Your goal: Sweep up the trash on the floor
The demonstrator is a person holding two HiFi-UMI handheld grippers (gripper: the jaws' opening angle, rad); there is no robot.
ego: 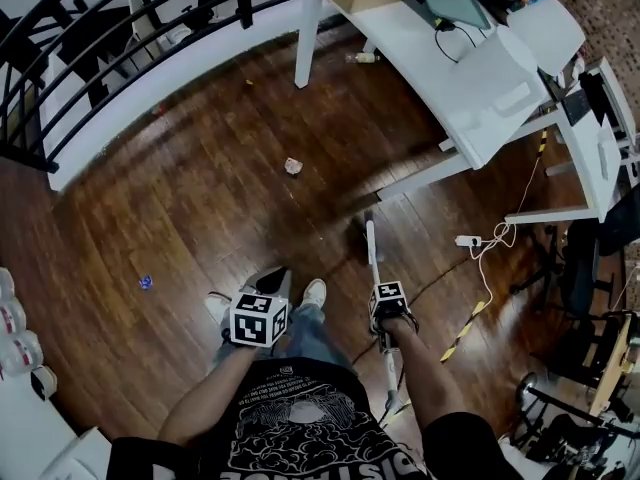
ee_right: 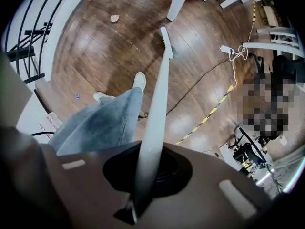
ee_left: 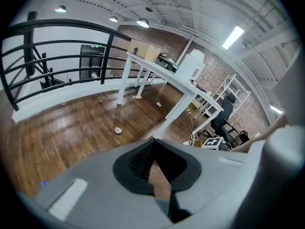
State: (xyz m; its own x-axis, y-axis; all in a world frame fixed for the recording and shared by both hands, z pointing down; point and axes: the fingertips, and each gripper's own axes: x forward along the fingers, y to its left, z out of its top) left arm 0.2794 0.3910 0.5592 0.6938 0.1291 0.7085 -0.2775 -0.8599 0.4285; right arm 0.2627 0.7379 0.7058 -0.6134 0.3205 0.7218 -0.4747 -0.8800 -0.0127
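A crumpled paper scrap (ego: 293, 166) lies on open dark wood floor, just out from the white table (ego: 480, 93). A small blue scrap (ego: 145, 283) lies much farther from the table, to the person's left. The broom pole (ego: 371, 258) runs forward at the person's right side. Its long axis points toward the table, and its far end stops short and to the right of the paper. The paper therefore lies ahead and left of the tool. The broom's head cannot be made out. The right gripper (ee_right: 145, 173), nearer the table, is clamped on the pole. The left gripper (ee_left: 153, 163), farther from the table, has its jaws touching at the tips with nothing between them. The next sweep probably swings left.
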